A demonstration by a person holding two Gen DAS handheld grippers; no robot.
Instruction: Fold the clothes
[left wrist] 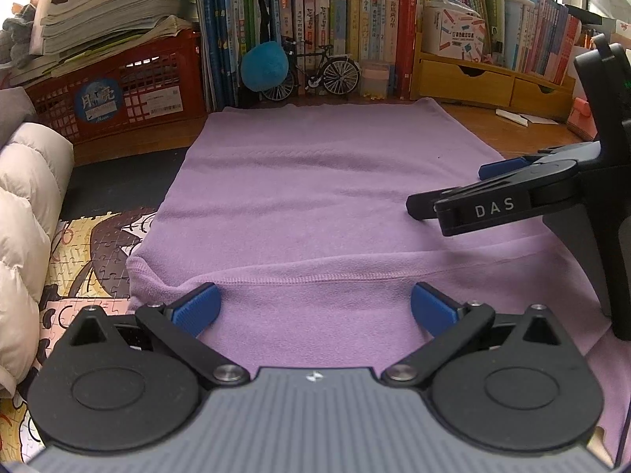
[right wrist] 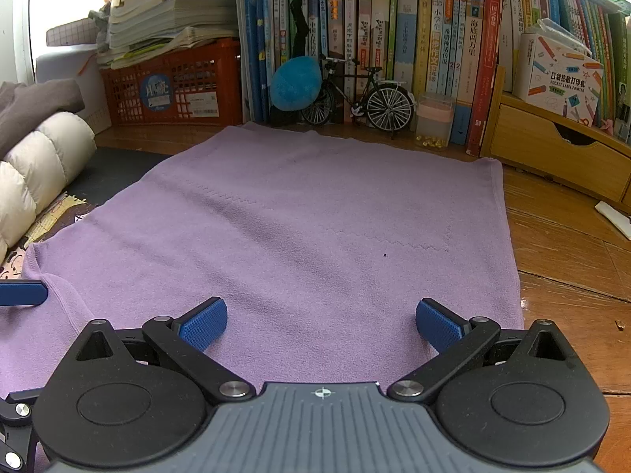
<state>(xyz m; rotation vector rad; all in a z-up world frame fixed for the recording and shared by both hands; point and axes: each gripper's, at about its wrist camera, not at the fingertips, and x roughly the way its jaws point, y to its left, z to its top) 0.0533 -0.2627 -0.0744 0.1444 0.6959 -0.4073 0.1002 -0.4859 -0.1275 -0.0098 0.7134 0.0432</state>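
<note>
A purple fleece garment (left wrist: 307, 197) lies flat on the desk, with a folded layer and a stitched seam near its front edge; it also shows in the right wrist view (right wrist: 299, 228). My left gripper (left wrist: 315, 307) is open and empty, low over the front hem near the left corner. My right gripper (right wrist: 321, 321) is open and empty, over the garment's front right part. In the left wrist view the right gripper (left wrist: 453, 193) shows from the side, above the cloth at the right. One left fingertip (right wrist: 23, 293) shows at the left edge of the right wrist view.
Books (right wrist: 394, 39), a model bicycle (right wrist: 363, 98), a blue plush ball (right wrist: 295, 82) and a small jar (right wrist: 434, 122) stand behind the garment. A red crate (left wrist: 126, 90) with paper stacks is back left. A white puffer jacket (left wrist: 23, 213) lies left. Wooden drawers (right wrist: 552, 146) stand right.
</note>
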